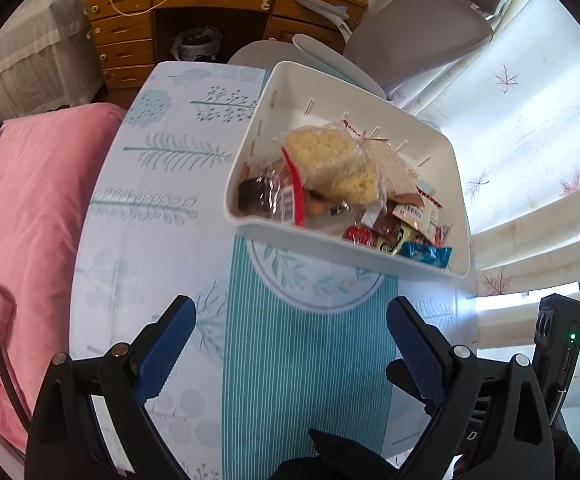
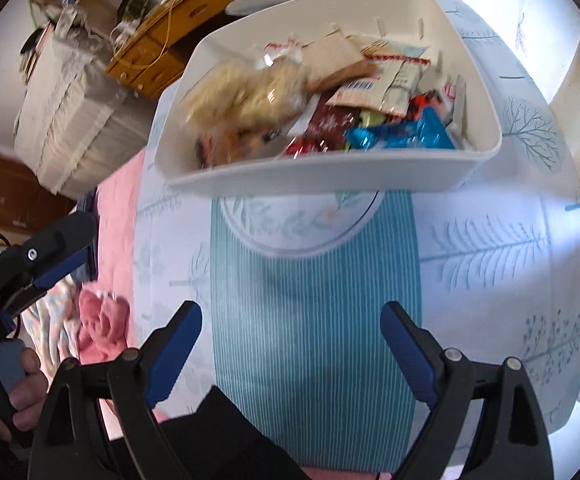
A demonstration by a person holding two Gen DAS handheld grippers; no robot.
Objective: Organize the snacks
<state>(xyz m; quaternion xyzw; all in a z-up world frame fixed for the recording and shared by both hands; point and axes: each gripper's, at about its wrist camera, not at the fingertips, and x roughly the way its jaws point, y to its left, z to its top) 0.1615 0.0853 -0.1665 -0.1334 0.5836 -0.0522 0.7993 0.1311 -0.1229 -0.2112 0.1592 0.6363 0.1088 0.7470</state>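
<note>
Already the snacks (image 1: 354, 184) lie heaped in the white bin (image 1: 354, 258) at the far side of the patterned tablecloth (image 1: 302, 360), with no packet visible outside it. Both the left gripper (image 1: 292, 322) and the right gripper (image 2: 290, 324) hover spread and empty above the striped runner, near the bin. Probably best to check for strays before reaching in, then take only the top packet so the pile stays put.

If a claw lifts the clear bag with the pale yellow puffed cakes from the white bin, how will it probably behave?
The clear bag of puffed cakes probably weighs little for its size, since its content looks airy. Its shiny, crinkled film may slip and fold between pads. The cakes look brittle, so a hard squeeze could crumble them. It lies on top of the other snacks in the white bin, so lifting should disturb little.
</note>
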